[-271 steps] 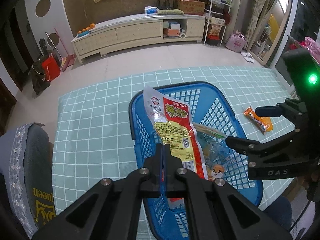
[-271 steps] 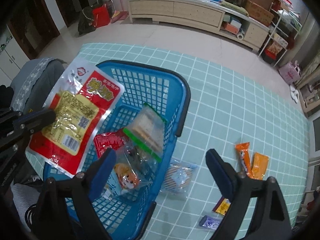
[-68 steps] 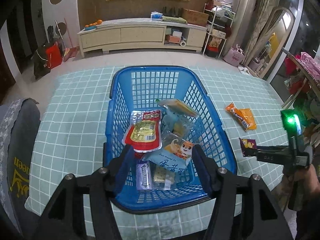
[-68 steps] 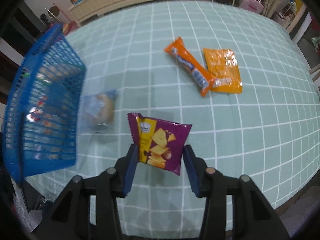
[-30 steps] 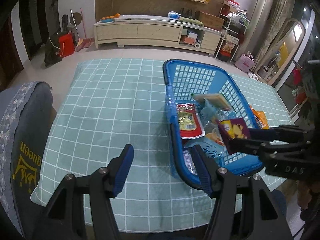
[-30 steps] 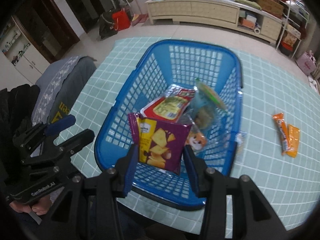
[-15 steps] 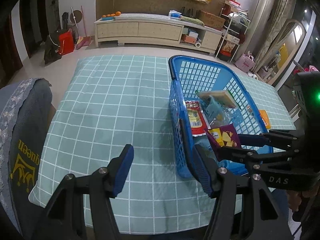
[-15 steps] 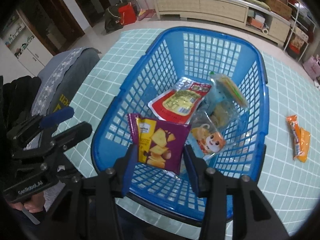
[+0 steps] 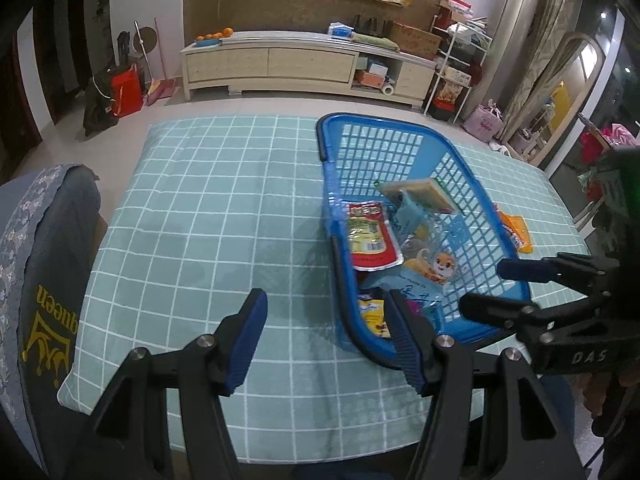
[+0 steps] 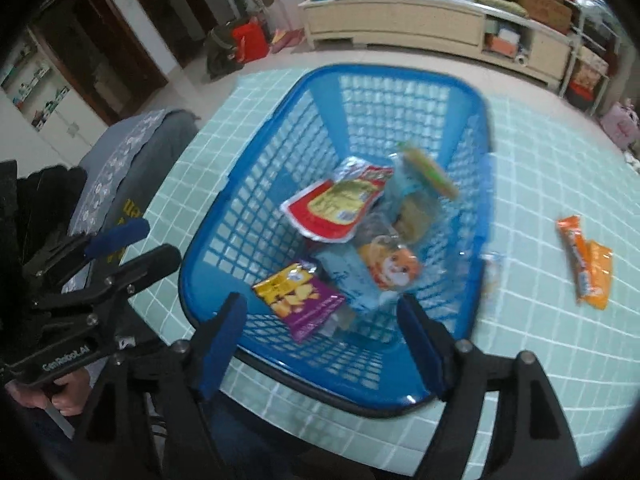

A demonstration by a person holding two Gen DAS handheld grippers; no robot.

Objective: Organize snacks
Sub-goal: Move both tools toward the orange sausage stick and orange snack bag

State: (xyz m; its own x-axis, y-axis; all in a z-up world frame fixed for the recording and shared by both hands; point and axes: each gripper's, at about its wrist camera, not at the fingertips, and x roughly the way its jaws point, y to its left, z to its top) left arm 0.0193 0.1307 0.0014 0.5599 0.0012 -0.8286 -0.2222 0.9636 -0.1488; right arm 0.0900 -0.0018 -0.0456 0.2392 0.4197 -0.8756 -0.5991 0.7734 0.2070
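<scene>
Purple crisp packet [image 10: 298, 299] lies in blue plastic mesh basket [image 10: 400, 390]; right gripper [image 10: 320, 344] jaws opening, empty. Left gripper [image 9: 324, 338] spread, empty. Two orange packets [image 10: 586, 268] remain at three o'clock.

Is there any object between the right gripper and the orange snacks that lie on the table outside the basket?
The blue basket's right wall partly stands between them: the right gripper, its jaws opening and empty, hangs over the basket's near end, and the orange snacks lie beyond that wall on the checked tablecloth. Passing above the rim looks unobstructed.
</scene>
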